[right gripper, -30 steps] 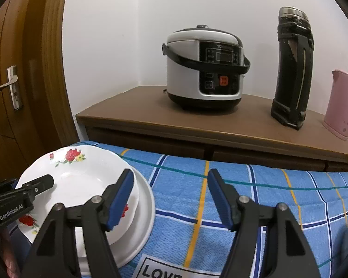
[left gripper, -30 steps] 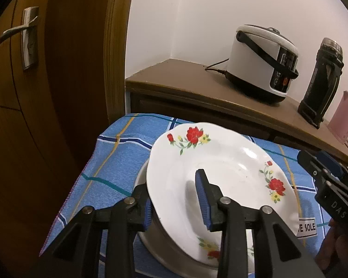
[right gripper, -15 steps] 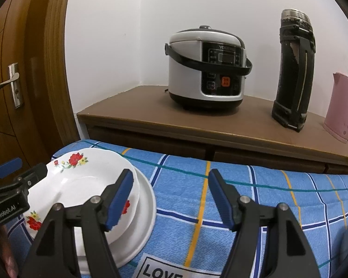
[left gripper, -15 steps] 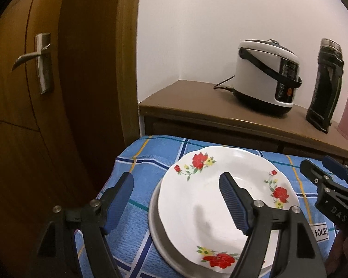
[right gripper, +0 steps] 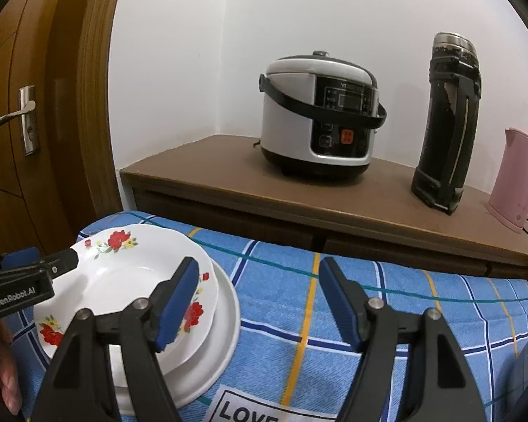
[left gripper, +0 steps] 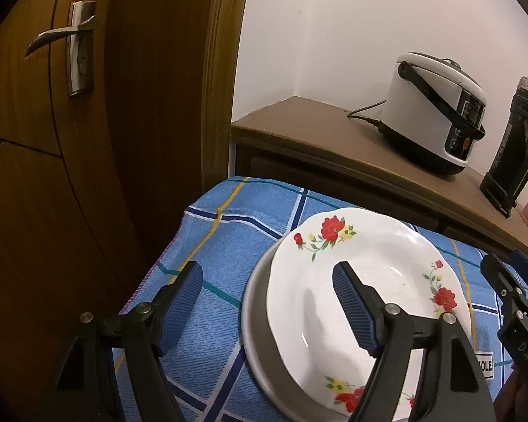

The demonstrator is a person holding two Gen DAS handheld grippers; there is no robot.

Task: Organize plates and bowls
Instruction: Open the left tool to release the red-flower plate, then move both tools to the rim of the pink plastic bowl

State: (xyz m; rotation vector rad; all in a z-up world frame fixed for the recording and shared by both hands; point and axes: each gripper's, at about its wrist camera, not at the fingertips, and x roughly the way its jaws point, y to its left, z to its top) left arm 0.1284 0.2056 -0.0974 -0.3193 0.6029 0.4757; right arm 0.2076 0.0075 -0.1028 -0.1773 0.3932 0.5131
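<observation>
Resting flower-printed white plate [left gripper: 366, 302] on plain plate [right gripper: 221, 334]

we see a white-walled corner [right gripper: 179, 52] with a brown wooden door [left gripper: 35, 176] and its metal lever handle [left gripper: 63, 33] to the left. against the wall stands a low brown sideboard [right gripper: 228, 176] carrying a rice cooker [right gripper: 320, 116], a tall dark flask [right gripper: 447, 123] and a pink kettle [right gripper: 517, 179].

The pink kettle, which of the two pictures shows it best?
The right wrist view. There the pink kettle stands whole on the wooden cabinet, spout, handle and base visible, beside the black flask. In the left wrist view only a pink sliver of it shows at the right edge, past the flask, too little to recognise.
</observation>
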